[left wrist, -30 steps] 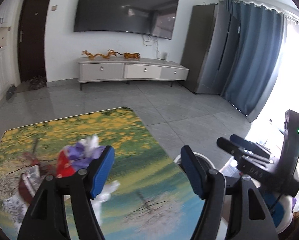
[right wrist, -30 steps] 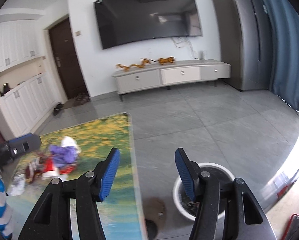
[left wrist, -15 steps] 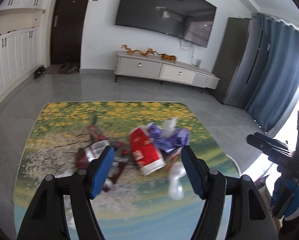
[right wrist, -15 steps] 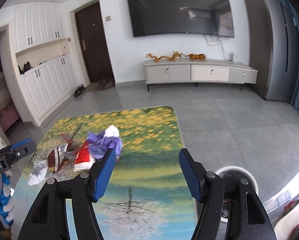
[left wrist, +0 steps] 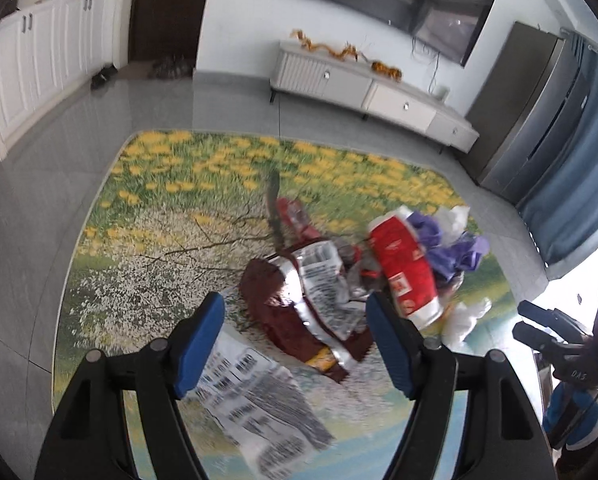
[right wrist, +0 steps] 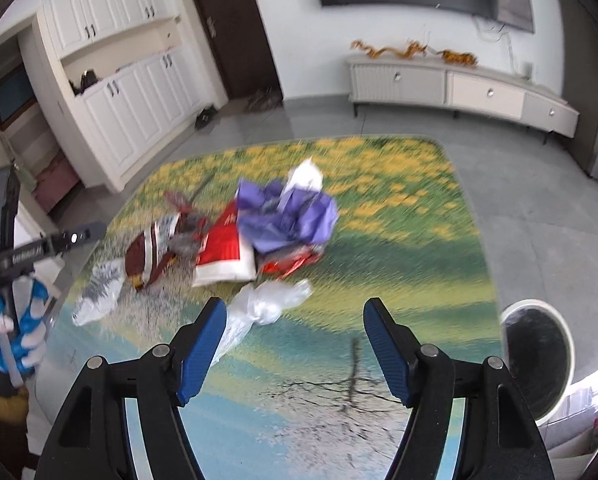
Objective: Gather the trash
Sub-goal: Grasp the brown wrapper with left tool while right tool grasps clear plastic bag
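A pile of trash lies on a flower-printed table (left wrist: 147,216): a dark red and silver snack bag (left wrist: 303,300), a red and white packet (left wrist: 403,268), crumpled purple paper (left wrist: 455,248) and a silver printed wrapper (left wrist: 255,396). My left gripper (left wrist: 295,344) is open just above the snack bag. In the right wrist view the purple paper (right wrist: 287,216), red packet (right wrist: 223,252), snack bag (right wrist: 147,252) and a clear plastic bag (right wrist: 263,308) show. My right gripper (right wrist: 295,348) is open, near the clear bag.
A white-rimmed bin with a dark liner (right wrist: 535,360) stands on the floor right of the table. A TV cabinet (right wrist: 459,84) lines the far wall, white cupboards (right wrist: 131,100) the left. Each gripper shows in the other's view (right wrist: 23,252).
Both grippers swung left from the bin side and tilted down over the table. The trash pile now lies close beneath them. Both stayed open.
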`<action>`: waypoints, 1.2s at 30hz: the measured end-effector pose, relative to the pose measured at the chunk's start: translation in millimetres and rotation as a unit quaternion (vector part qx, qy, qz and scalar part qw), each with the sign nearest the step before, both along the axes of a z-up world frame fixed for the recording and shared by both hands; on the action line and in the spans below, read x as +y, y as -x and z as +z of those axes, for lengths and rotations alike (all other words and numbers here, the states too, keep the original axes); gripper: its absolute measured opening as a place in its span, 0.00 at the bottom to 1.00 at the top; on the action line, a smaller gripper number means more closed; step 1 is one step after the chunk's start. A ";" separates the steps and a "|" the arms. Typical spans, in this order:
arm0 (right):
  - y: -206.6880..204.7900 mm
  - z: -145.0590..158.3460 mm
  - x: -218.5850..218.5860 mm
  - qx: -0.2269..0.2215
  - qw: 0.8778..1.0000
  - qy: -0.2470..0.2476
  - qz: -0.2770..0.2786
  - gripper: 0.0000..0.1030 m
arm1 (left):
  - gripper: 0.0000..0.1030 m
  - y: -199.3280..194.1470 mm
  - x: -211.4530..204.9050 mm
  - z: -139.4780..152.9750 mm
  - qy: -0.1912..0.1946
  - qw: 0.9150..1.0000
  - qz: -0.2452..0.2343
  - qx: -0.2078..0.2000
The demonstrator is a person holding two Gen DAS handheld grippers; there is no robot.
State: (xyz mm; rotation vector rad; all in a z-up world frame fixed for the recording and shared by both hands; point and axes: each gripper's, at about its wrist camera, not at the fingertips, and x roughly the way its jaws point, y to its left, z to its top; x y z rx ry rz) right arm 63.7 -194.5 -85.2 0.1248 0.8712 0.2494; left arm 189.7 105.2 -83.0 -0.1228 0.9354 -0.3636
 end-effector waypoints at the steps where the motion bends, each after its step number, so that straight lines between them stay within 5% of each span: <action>1: -3.9 -4.2 2.8 0.005 1.000 0.000 0.005 0.68 | 0.70 -6.5 0.6 -3.3 -0.004 1.000 -0.012 0.008; 15: -41.9 -28.8 23.6 0.038 0.999 -0.005 0.037 0.69 | 0.70 -49.8 -25.9 -14.7 -0.077 0.985 -0.155 0.006; 22: -47.8 -36.3 26.9 0.048 0.998 -0.005 0.044 0.68 | 0.70 -52.9 -32.2 -30.3 -0.097 0.979 -0.178 0.022; 25: -49.4 -40.5 27.3 0.055 0.997 -0.008 0.045 0.61 | 0.69 -53.1 -33.4 -36.1 -0.108 0.979 -0.172 0.026; 27: -49.1 -43.1 28.9 0.059 0.997 -0.009 0.048 0.50 | 0.56 -54.6 -33.2 -39.1 -0.110 0.979 -0.168 0.031; 33: -45.4 -47.5 26.5 0.067 0.996 -0.027 0.047 0.33 | 0.40 -53.1 -32.4 -43.7 -0.107 0.980 -0.165 0.042; 36: -42.1 -47.7 25.3 0.066 0.996 -0.033 0.047 0.32 | 0.30 -48.5 -31.7 -42.4 -0.107 0.980 -0.162 0.039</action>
